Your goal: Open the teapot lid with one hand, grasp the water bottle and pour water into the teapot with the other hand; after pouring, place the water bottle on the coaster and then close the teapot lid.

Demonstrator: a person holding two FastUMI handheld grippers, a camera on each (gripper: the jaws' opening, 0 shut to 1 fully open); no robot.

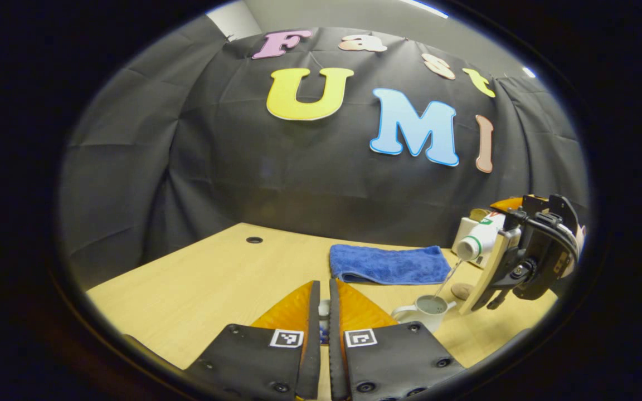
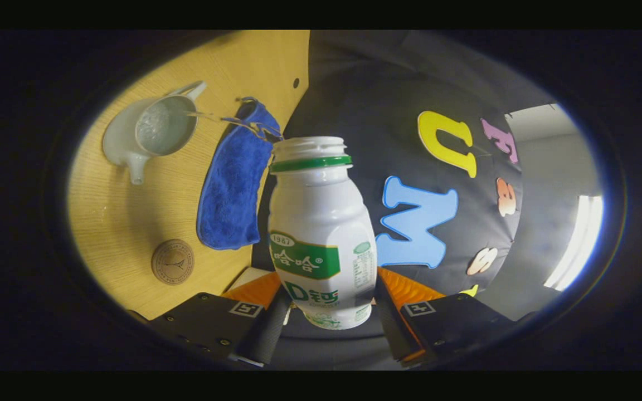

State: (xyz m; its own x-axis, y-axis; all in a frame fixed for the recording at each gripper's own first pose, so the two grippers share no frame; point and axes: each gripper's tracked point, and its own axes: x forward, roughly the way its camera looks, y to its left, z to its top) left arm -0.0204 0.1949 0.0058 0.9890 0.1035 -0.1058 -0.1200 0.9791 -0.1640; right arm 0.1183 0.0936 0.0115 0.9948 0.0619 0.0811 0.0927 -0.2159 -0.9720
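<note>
In the right gripper view my right gripper (image 2: 329,287) is shut on a white water bottle (image 2: 321,223) with a green neck ring and no cap. The bottle is tipped, and a thin stream of water runs from its mouth into the open white teapot (image 2: 156,131) on the wooden table. In the left gripper view the same bottle (image 1: 480,240) hangs over the teapot (image 1: 429,309) at the right, held by the right gripper (image 1: 499,267). My left gripper (image 1: 324,284) is shut on a small white and blue piece, the teapot lid (image 1: 324,322), mostly hidden between the fingers.
A round brown coaster (image 2: 172,262) lies on the table beside the teapot, and its edge (image 1: 460,289) peeks out behind the right gripper. A folded blue towel (image 1: 390,264) lies toward the cloth wall. A cable hole (image 1: 254,240) sits at the table's far left.
</note>
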